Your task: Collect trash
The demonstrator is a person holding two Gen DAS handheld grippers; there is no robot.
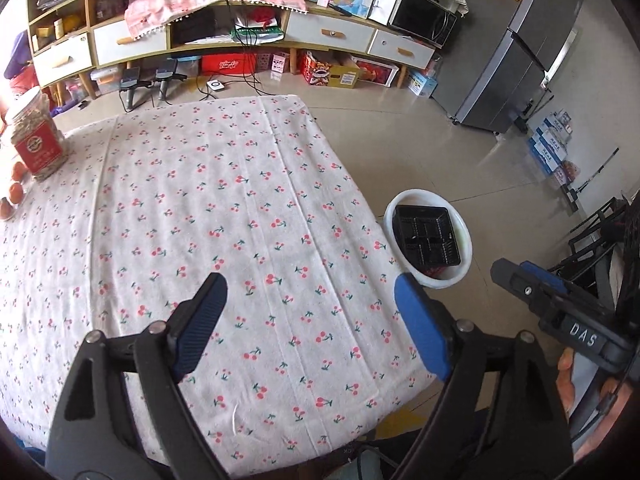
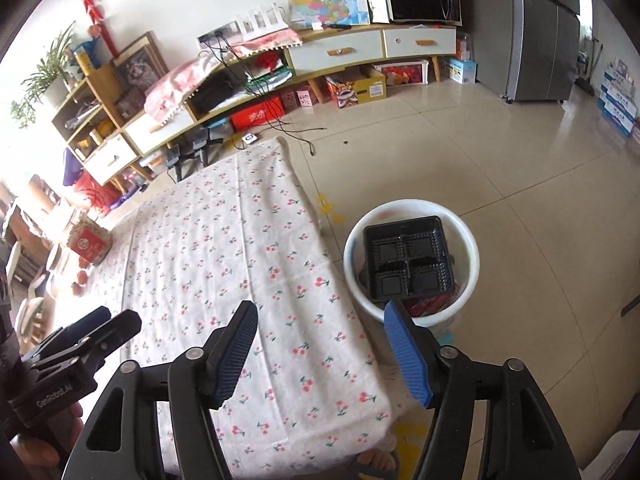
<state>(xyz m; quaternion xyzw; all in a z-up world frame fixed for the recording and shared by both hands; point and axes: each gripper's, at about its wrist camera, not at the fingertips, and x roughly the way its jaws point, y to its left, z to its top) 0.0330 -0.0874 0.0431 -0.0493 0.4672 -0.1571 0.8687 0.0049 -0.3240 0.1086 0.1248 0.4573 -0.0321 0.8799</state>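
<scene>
Across the near half of the scene spreads a table under a cherry-print cloth (image 1: pixel 224 216), with a red-labelled jar (image 1: pixel 34 136) at its far left edge. Right of the table, on the tiled floor, stands a white bucket (image 2: pixel 474 258) with a black compartment tray (image 2: pixel 408 264) lying in it. Over the cloth's near edge, the left gripper (image 1: pixel 310 320) and right gripper (image 2: pixel 320 344) both gape wide, nothing between their blue pads.

The left claw (image 1: pixel 310 320) gapes empty over the cherry-print counter (image 1: pixel 240 208); a black tray (image 1: pixel 426 236) sits in the white bin (image 1: pixel 400 204).
</scene>
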